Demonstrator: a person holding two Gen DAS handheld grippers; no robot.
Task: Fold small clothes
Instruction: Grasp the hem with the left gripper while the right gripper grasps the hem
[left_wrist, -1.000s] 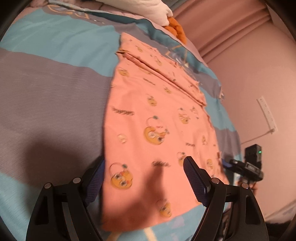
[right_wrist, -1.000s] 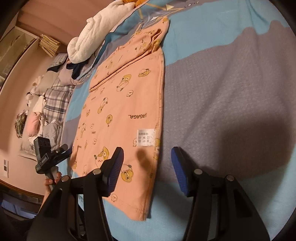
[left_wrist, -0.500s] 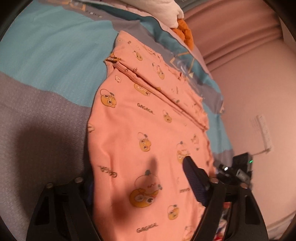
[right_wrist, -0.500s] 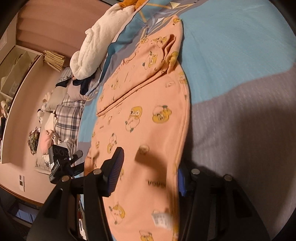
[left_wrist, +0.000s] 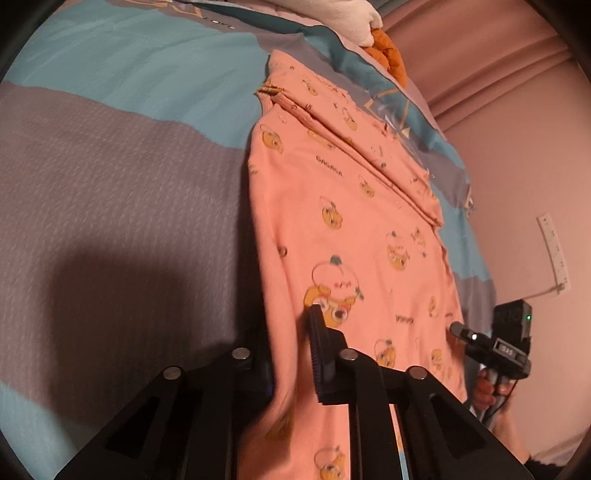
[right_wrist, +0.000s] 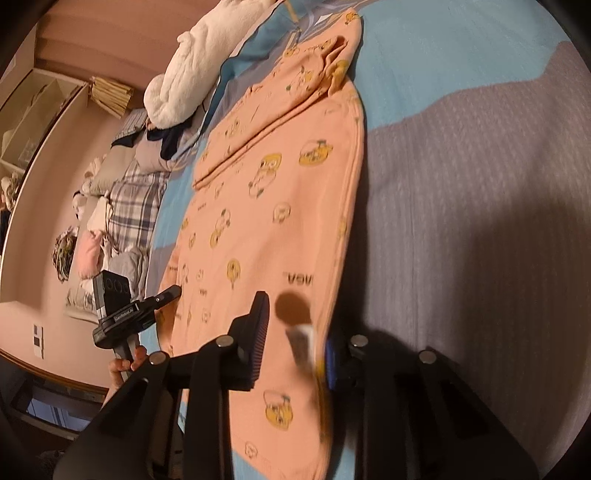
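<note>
A peach garment (left_wrist: 354, 229) printed with yellow cartoon faces lies on the bed, its far end folded over; it also shows in the right wrist view (right_wrist: 280, 206). My left gripper (left_wrist: 291, 354) is shut on the garment's near left edge, the cloth running between its fingers. My right gripper (right_wrist: 295, 347) is shut on the near right edge, where a white label (right_wrist: 303, 343) sits between the fingers. Each gripper shows in the other's view, the right one (left_wrist: 495, 347) and the left one (right_wrist: 125, 314).
The bedspread (left_wrist: 110, 192) has teal and grey bands. A white plush blanket (right_wrist: 199, 62) and an orange item (left_wrist: 388, 55) lie at the far end. Plaid and other piled clothes (right_wrist: 125, 199) lie left. A pink wall with a socket strip (left_wrist: 554, 254) stands right.
Both grippers have moved in over the garment's near edges and closed their fingers on the cloth; they were open a second ago.
</note>
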